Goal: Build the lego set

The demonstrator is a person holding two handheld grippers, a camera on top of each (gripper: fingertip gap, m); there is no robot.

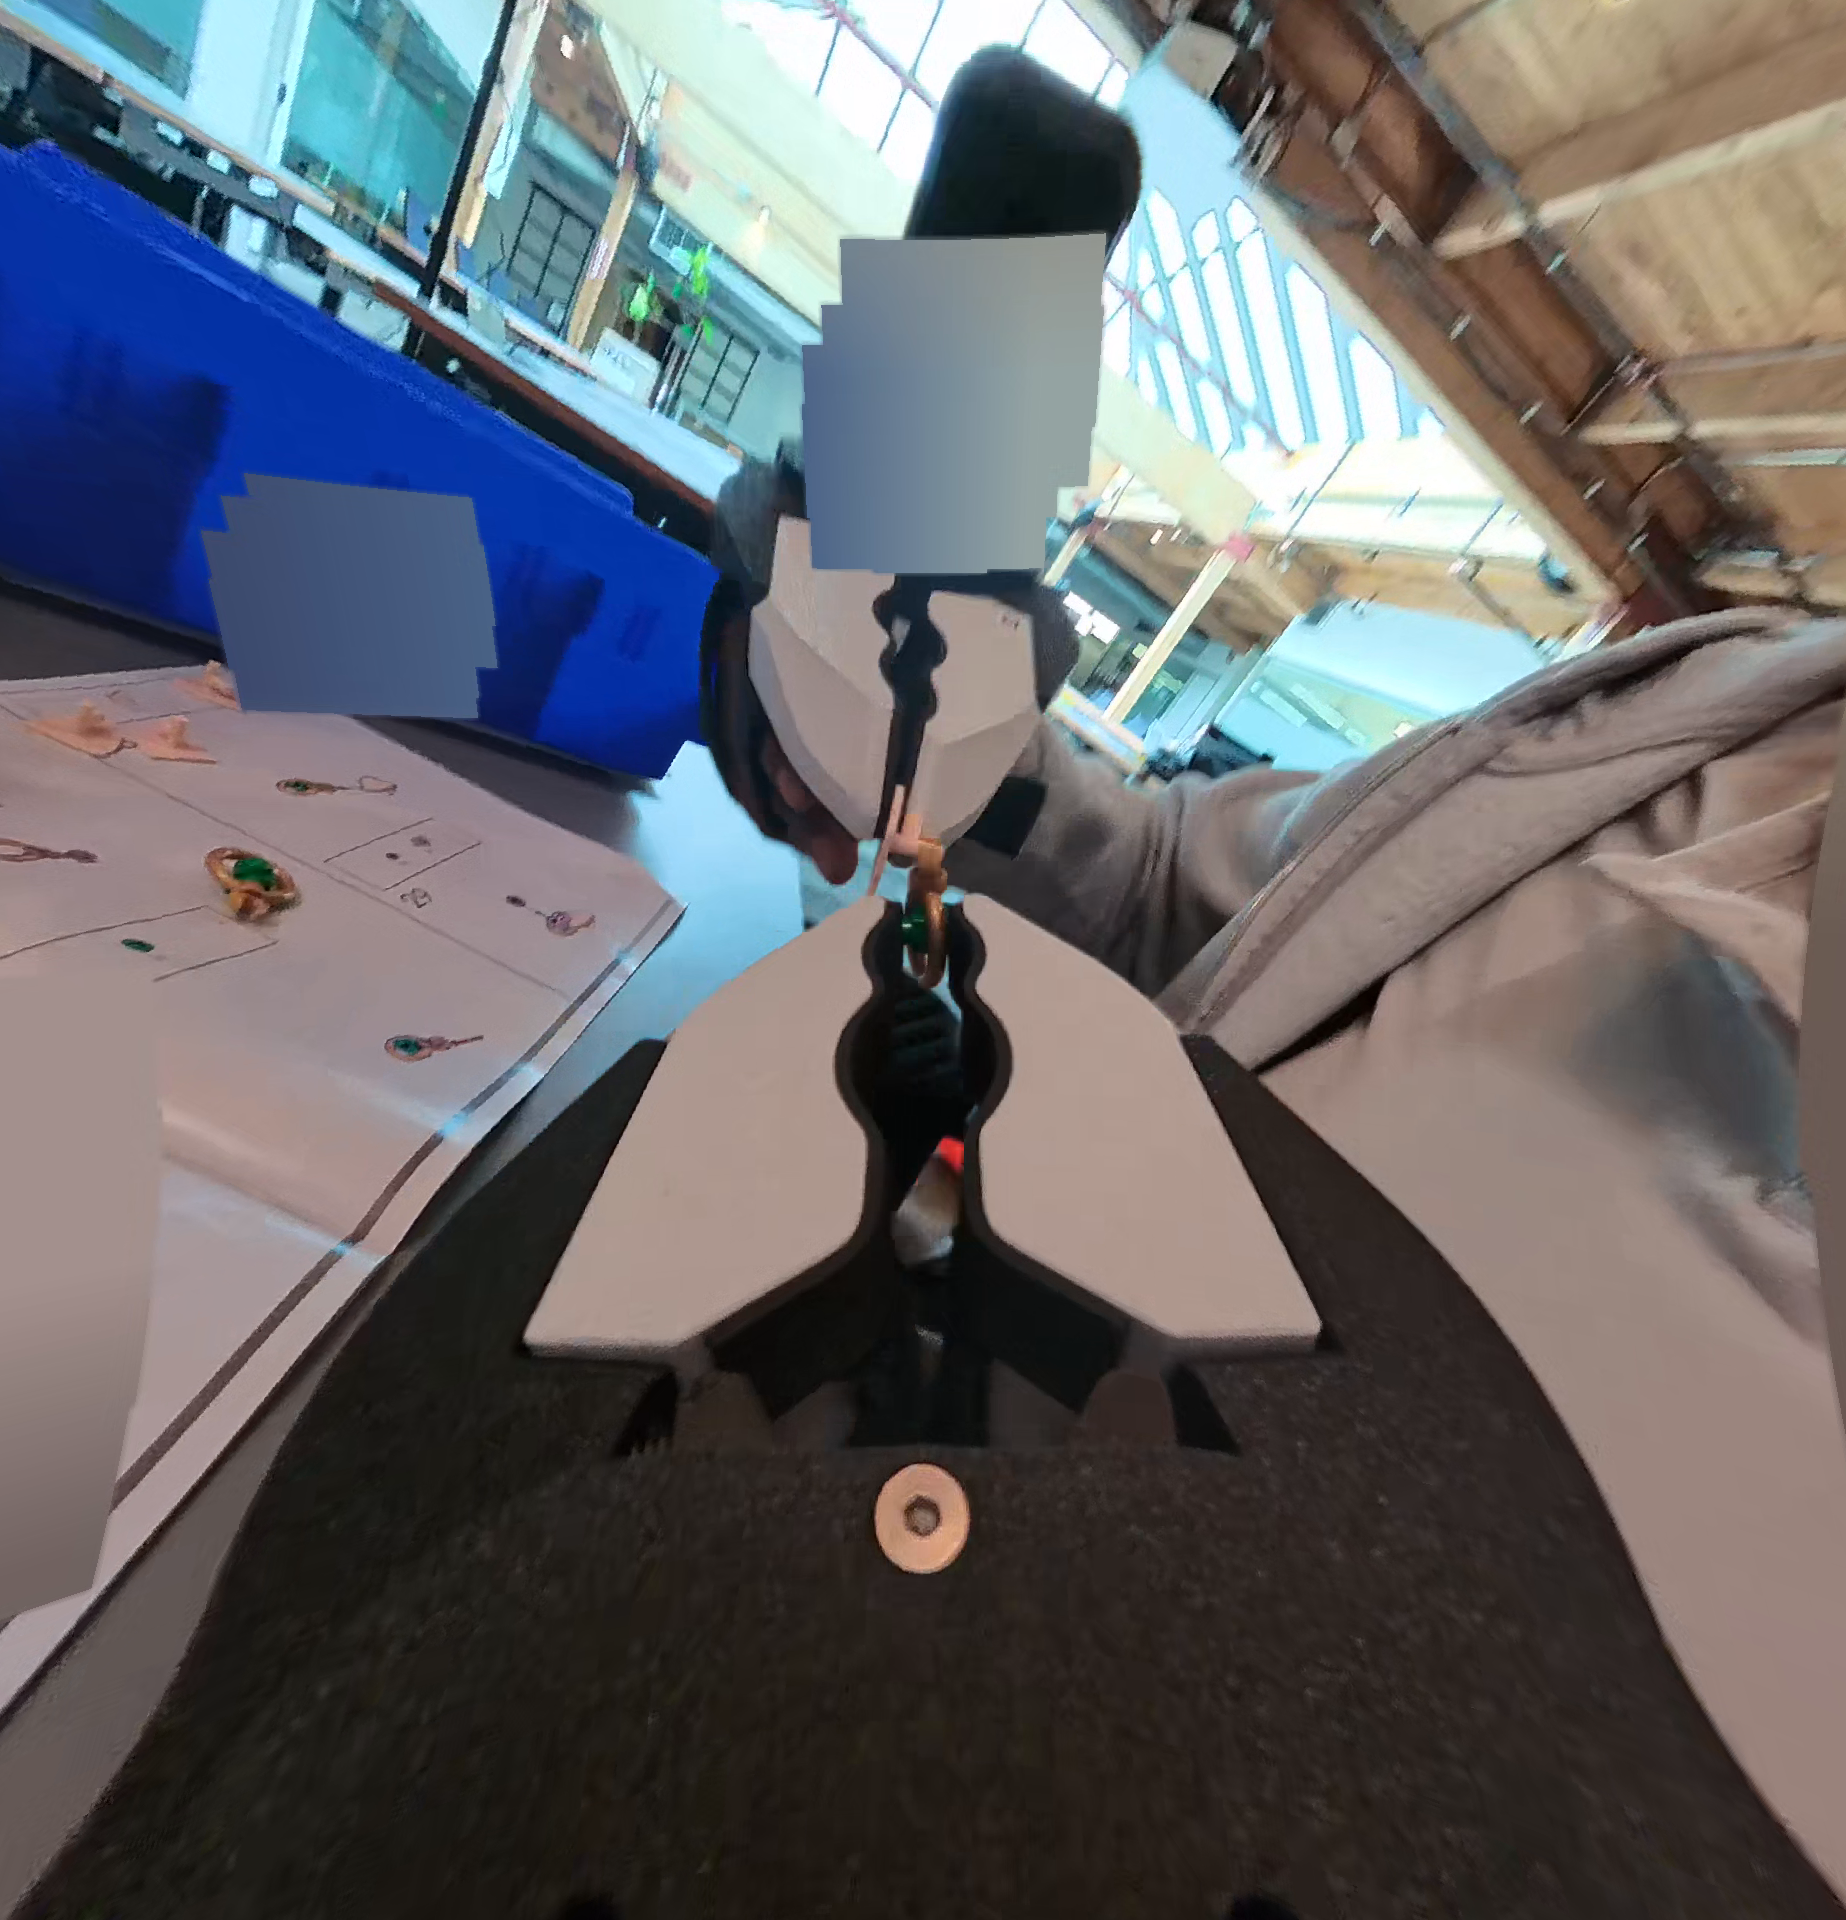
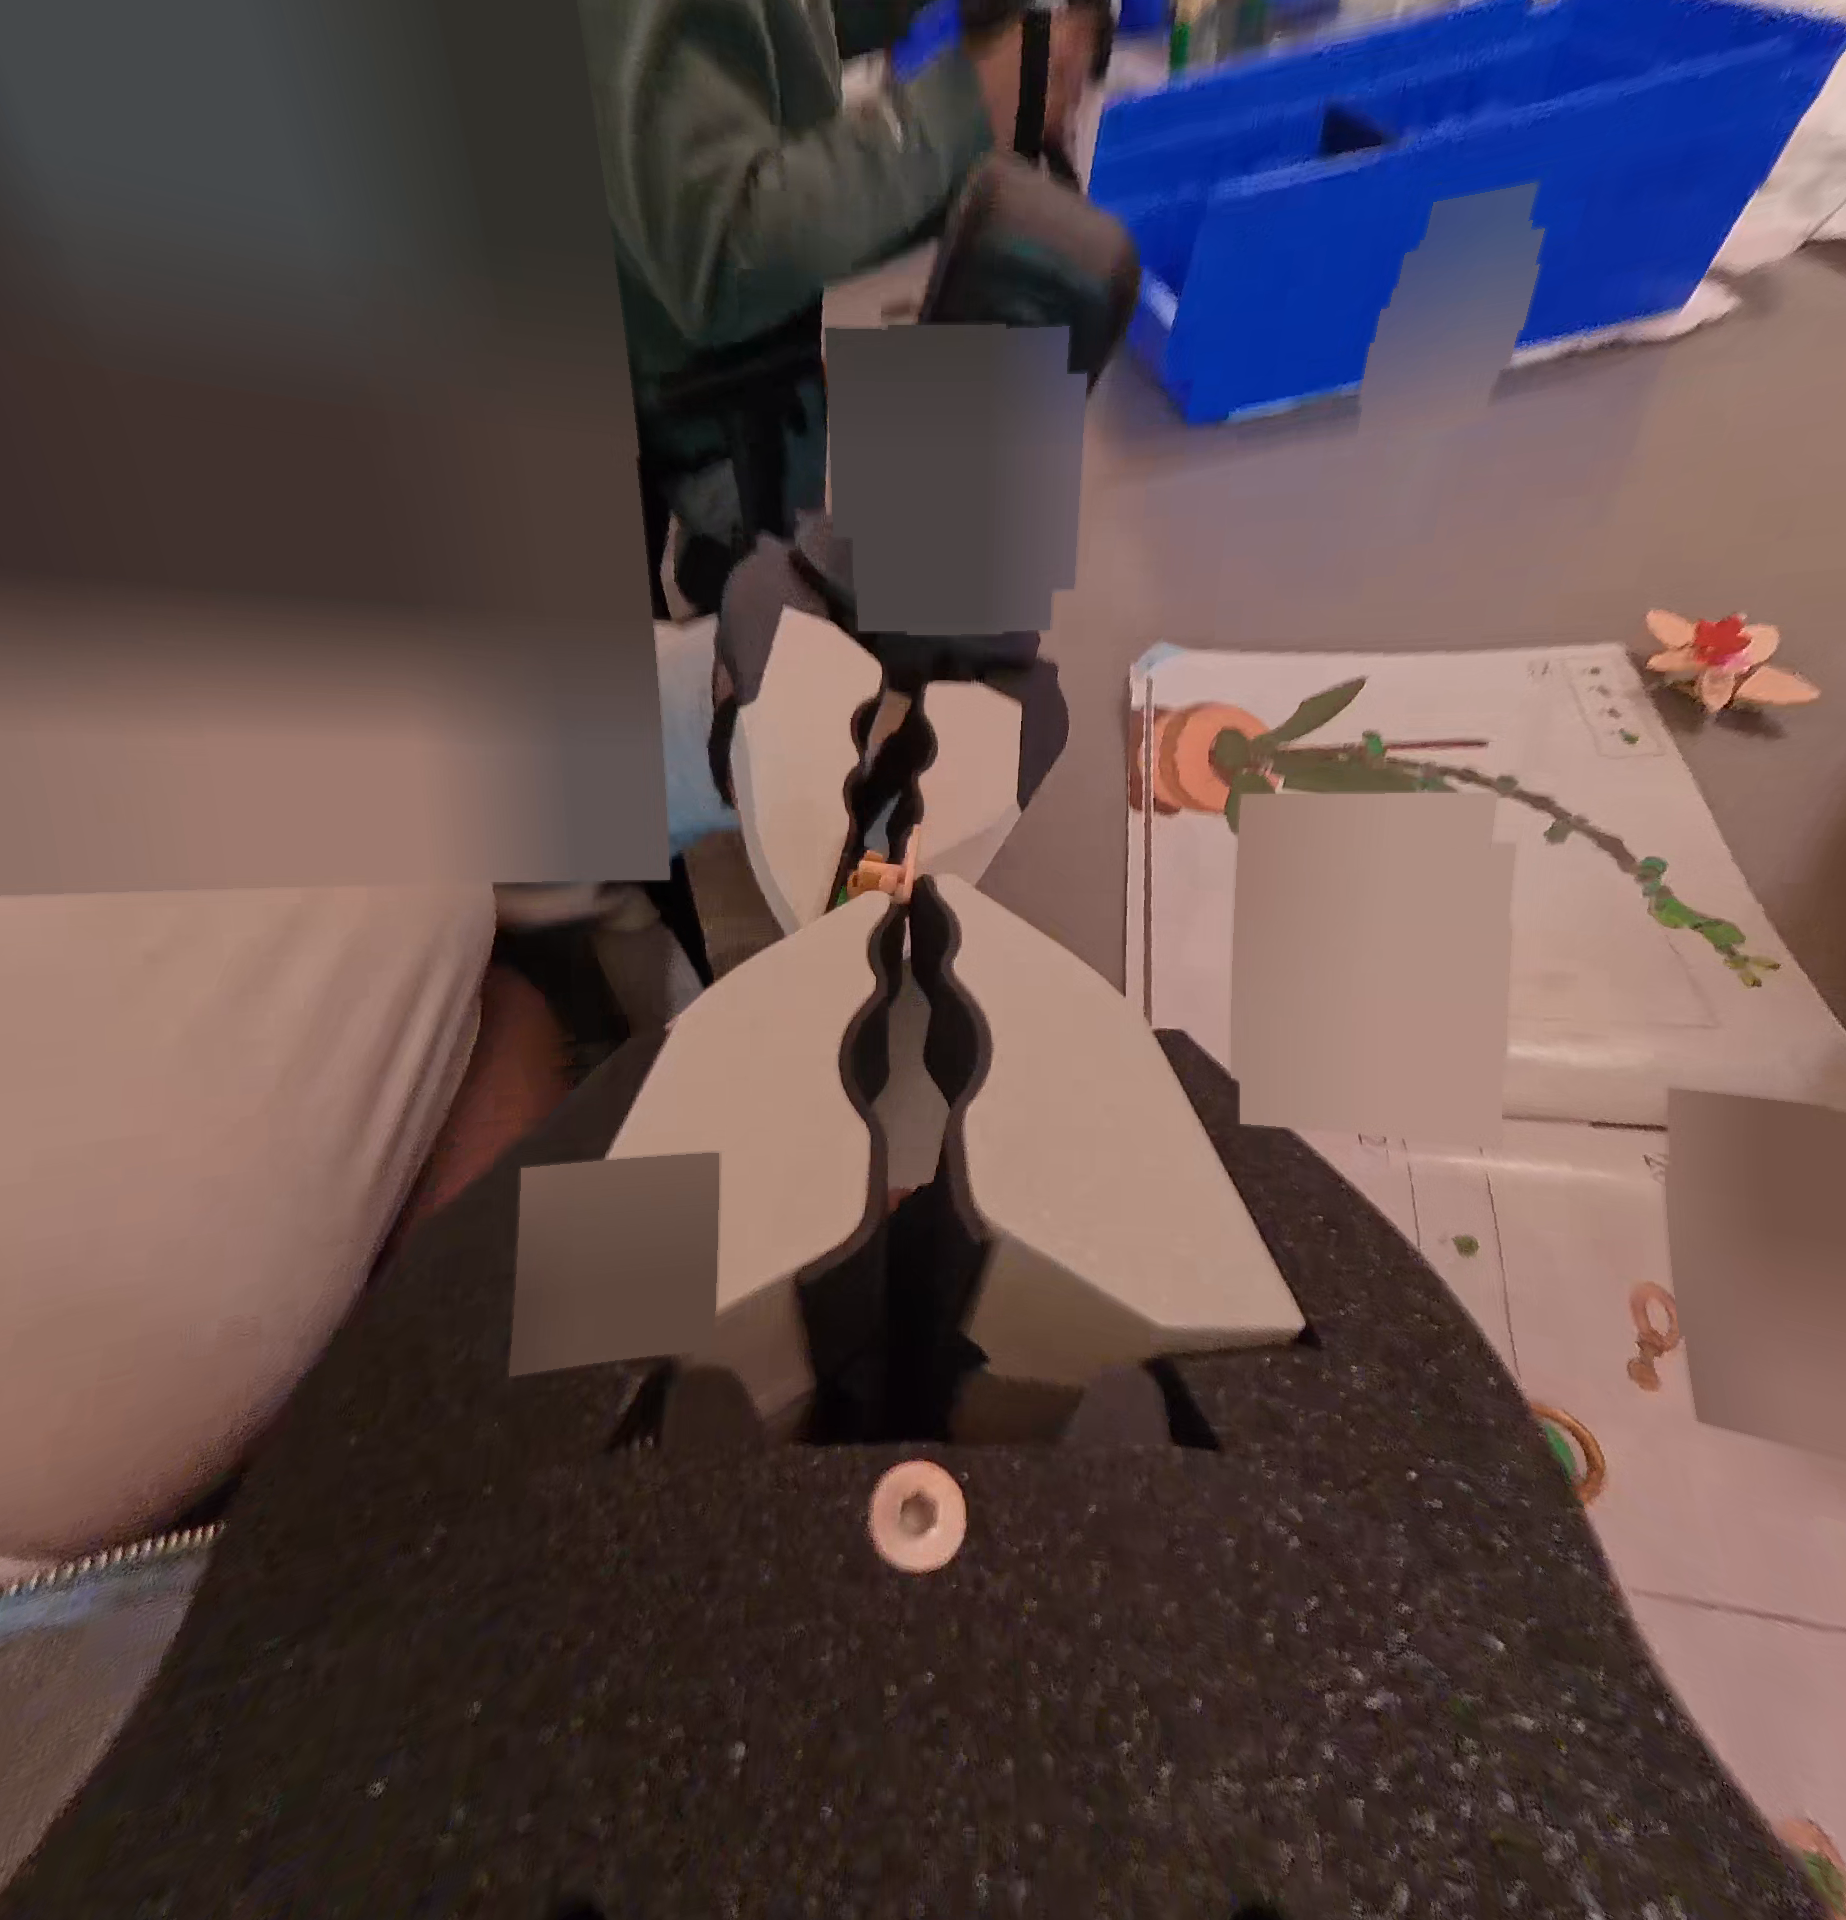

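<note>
Left wrist view: build judged well short of finished, with a loose gold ring piece with a green stud (image 1: 252, 881) lying on the open instruction sheet (image 1: 399, 997) and pale petal pieces (image 1: 119, 727) at its far edge, a blue bin (image 1: 306, 436) behind. Left gripper (image 1: 924, 940) held above the table, jaws together and clamped on a gold-and-green ring piece (image 1: 924, 935) at the very tips; right gripper (image 1: 903, 821) met tip to tip from the far side, pinching a thin pale piece (image 1: 898, 831) that touches the ring piece's top (joined or merely touching, cannot tell). Right wrist view: one finished flower (image 2: 1719, 655) resting on the grey table (image 2: 1366, 520) just beyond the sheet's corner, so at least one bloom done; more gold ring parts (image 2: 1568, 1455) waiting loose on the paper at right. Right gripper (image 2: 914, 904) shut on the pale piece (image 2: 903, 878), left gripper (image 2: 877, 831) facing it, a tan pin and a speck of green at the junction. Remaining, by the look of it: seating this joint, then the loose parts.
</note>
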